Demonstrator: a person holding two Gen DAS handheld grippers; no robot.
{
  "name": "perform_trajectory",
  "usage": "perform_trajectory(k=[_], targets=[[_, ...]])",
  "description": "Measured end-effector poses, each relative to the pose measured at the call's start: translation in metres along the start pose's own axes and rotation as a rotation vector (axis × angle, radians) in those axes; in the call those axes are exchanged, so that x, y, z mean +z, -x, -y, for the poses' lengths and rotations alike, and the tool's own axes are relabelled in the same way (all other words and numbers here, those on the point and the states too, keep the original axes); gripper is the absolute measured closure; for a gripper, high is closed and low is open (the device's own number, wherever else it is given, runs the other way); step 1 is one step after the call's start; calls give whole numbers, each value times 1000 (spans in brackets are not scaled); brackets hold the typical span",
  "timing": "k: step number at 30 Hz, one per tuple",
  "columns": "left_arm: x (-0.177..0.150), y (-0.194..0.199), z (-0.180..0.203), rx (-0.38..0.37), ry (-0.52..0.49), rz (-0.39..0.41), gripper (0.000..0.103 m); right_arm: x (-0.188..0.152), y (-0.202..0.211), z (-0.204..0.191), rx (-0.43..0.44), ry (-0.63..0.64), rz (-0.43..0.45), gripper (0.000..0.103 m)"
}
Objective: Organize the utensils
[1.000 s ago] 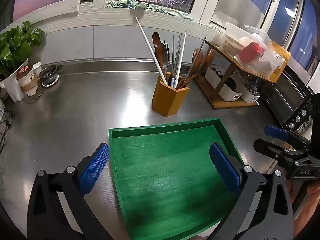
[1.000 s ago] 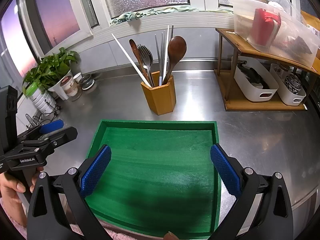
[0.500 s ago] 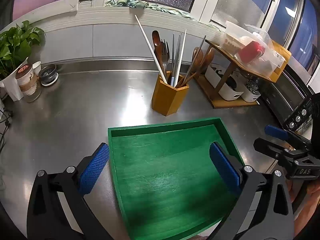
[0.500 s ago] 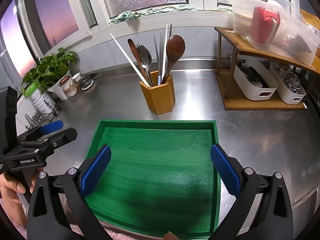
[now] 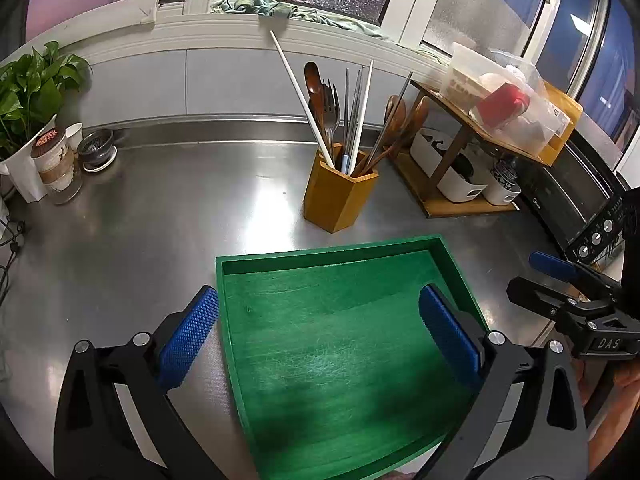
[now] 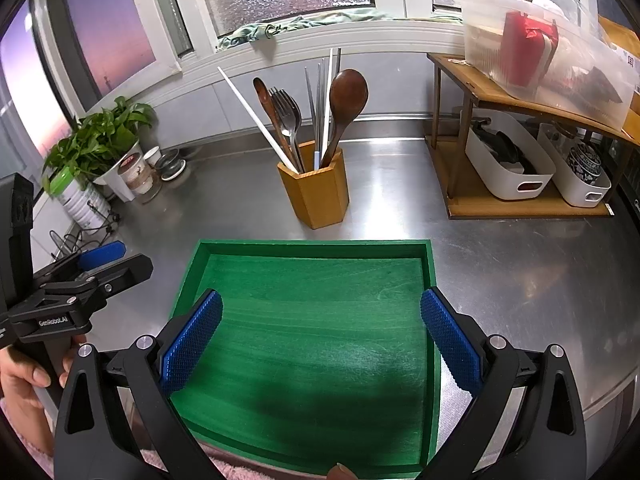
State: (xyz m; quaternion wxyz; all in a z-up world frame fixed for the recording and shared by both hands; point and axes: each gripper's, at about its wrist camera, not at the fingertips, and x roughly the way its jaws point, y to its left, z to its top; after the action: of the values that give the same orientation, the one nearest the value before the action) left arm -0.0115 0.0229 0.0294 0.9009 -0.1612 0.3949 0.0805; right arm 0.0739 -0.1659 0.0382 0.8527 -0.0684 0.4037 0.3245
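The left gripper point(image 5: 318, 322) had its jaws spread wide, holding nothing, with its blue textured pads point(image 5: 188, 338) straddling the left rim of the shallow green wooden tray point(image 5: 320, 254). The right gripper point(image 6: 320, 334) likewise stood wide apart and empty, poised over the same tray, whose floor was bare. In the right wrist view the left gripper appeared at the left edge, gripped by a hand point(image 6: 24, 380).

Just beyond the tray's far rim, apart from it, stood the hexagonal honey-coloured wooden utensil holder point(image 6: 316, 192) on the brushed steel countertop point(image 5: 160, 208). Its contents stood handle-down with long axes near vertical: a dark wooden spoon point(image 6: 346, 100) with bowl uppermost, leaning right; a steel fork point(image 6: 286, 114) with tines up; grey metal chopsticks point(image 6: 318, 112) upright; and a long white chopstick point(image 6: 256, 114) slanting up and to the left.

To the right stood a low wooden shelf point(image 6: 500, 98) with white bins point(image 6: 508, 168) beneath. A leafy potted plant point(image 6: 100, 136) occupied the far left corner.
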Motion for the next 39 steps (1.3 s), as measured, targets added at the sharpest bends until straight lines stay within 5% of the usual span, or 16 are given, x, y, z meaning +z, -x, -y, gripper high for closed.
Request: perform_trajectory(k=[39], targets=[[-1,4,-1,26,5,13,8,-3,-3,-3,-17,3,-11,4]])
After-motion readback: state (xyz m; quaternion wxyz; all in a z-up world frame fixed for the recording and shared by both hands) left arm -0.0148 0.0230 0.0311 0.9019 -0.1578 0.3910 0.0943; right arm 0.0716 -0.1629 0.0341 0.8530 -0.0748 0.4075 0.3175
